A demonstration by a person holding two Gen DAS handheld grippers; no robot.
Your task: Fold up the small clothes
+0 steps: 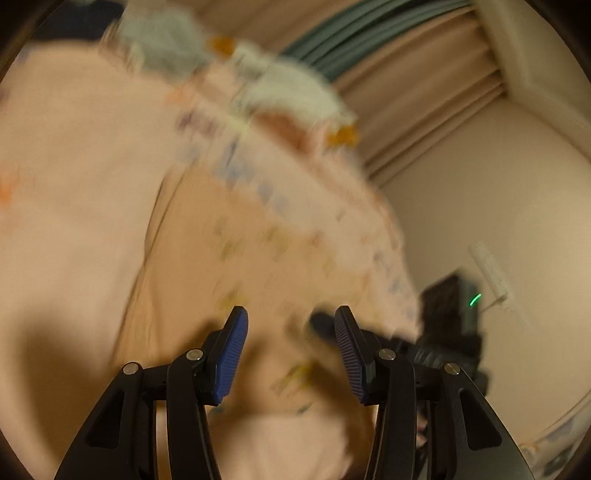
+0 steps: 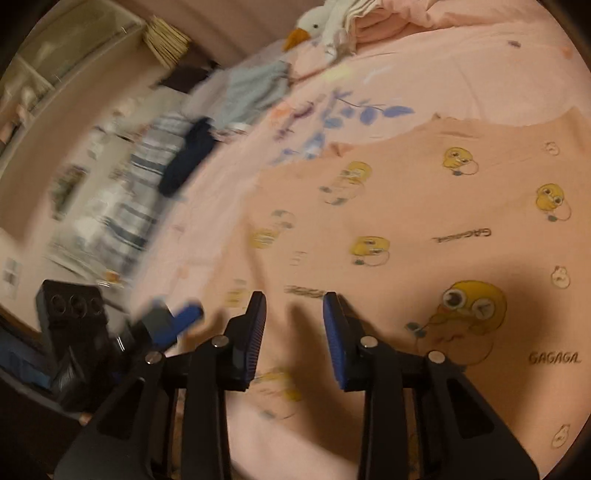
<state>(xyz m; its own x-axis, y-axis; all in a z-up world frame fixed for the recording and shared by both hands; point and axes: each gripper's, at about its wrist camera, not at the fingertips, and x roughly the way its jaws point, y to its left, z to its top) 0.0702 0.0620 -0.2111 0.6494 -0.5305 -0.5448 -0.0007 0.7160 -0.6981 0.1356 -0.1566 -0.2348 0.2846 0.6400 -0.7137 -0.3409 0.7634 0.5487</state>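
1. A peach duck-print garment [image 2: 424,206] is spread flat on the pink bed sheet [image 2: 461,74], with one edge running across the flowered part of the sheet.
2. The step in hand is judged to be a fresh grasp of the garment's near edge, both grippers being empty above it.
3. For a neat fold, the edge is best pinched at two well-separated points, lifted only slightly and carried straight across so that the cloth is not dragged into creases.
4. The right gripper [image 2: 294,339] is seen with its fingers [image 2: 255,332] partly apart; nothing is held between them, and only cloth lies below.
5. The left gripper [image 1: 291,354] is likewise partly open and empty over the garment; contact with the cloth cannot be told through the blur.
6. Further off, a plush duck [image 2: 314,26] and other clothes [image 2: 255,92] lie on the bed.
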